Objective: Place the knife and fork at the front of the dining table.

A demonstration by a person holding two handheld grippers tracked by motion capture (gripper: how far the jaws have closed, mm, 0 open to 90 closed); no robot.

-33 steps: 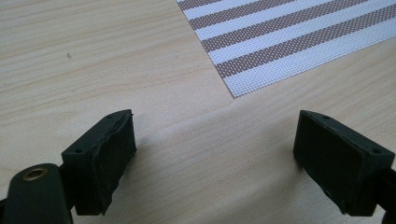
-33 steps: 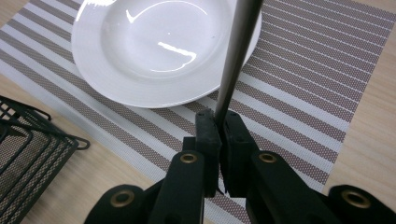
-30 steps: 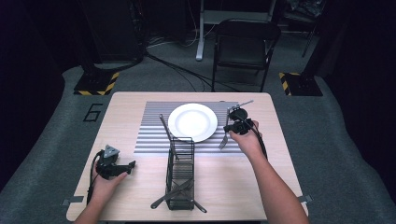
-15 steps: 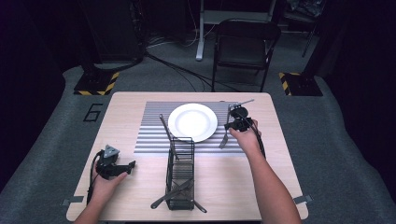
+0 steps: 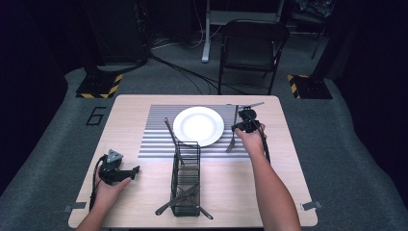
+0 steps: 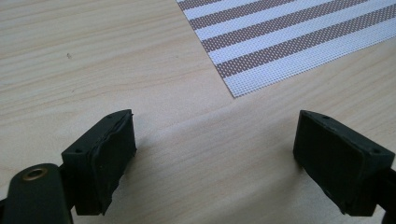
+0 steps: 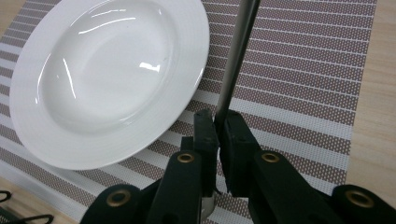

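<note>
Shifted slightly since a second ago: right gripper (image 7: 217, 128), clamped on fork handle (image 7: 236, 56), long axis alongside plate (image 7: 107, 79), right of it. Left gripper (image 6: 215, 158) agape, empty, far from plate.

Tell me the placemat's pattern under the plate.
The placemat has brown and white woven stripes, clearest in the right gripper view beside the white plate.

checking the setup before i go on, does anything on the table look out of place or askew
Mostly tidy. The wire caddy has cutlery poking out of its near end onto the table, and a utensil leans out of its far end. The right gripper is shut on a fork beside the plate.
</note>
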